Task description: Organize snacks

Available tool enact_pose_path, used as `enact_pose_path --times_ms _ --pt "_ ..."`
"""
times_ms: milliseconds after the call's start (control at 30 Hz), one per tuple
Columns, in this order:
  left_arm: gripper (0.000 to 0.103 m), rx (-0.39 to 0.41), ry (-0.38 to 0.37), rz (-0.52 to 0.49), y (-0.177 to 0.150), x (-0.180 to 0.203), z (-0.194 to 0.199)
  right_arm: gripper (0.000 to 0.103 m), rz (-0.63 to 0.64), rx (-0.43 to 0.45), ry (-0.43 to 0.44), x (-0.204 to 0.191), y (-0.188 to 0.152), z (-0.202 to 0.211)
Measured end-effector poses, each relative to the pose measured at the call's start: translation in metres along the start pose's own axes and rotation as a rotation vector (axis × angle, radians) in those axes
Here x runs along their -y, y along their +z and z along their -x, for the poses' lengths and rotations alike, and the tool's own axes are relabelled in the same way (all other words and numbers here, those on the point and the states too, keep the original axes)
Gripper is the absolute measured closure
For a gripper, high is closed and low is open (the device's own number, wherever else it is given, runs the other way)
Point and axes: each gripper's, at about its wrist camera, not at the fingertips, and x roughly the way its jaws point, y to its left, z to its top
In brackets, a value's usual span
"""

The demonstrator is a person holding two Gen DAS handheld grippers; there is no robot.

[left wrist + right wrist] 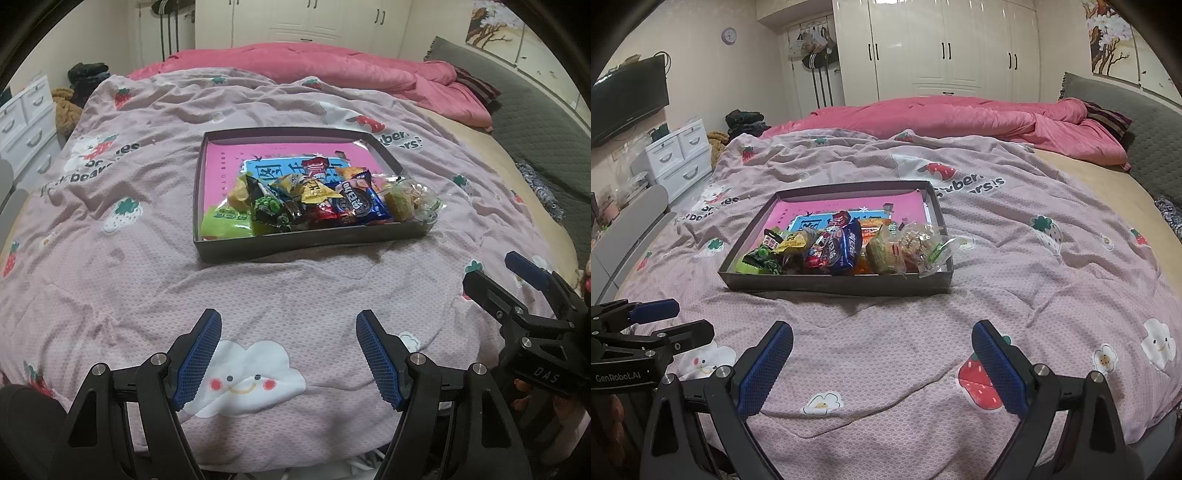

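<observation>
With both the left gripper (289,356) and right gripper (882,367) held released, the crinkly snack packets (314,201) heaped at the shallow grey cardboard tray's (295,245) near edge on the quilted bed could be spilled by a careless nudge

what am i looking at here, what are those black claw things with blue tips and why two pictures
Those are two hand-held grippers, one in each of a person's hands, each carrying its own wide-angle camera. One picture looks out along the left gripper, the other along the right gripper. Both stand open and hold nothing. Ahead, on a pink strawberry-print quilt, sits a shallow grey box with a pile of snack packets heaped at its near end, including a blue cookie pack and a green packet.
</observation>
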Motion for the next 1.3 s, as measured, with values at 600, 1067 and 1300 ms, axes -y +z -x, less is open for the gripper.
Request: enact_pose_path --times_ms 600,1067,1300 --pt "0.026 -0.006 0.022 -0.005 0.0003 -0.0012 -0.0025 0.005 0.001 -0.001 0.0 -0.0002 -0.0001 -0.0002" --pt "0.026 -0.009 0.037 -0.006 0.0 -0.0015 -0.003 0.005 0.004 -0.002 0.0 -0.0006 -0.0011 -0.0011" --pt "0.026 -0.008 0.049 -0.005 0.0005 -0.0022 -0.0033 0.005 0.005 -0.003 -0.002 -0.0011 -0.0014 -0.0019"
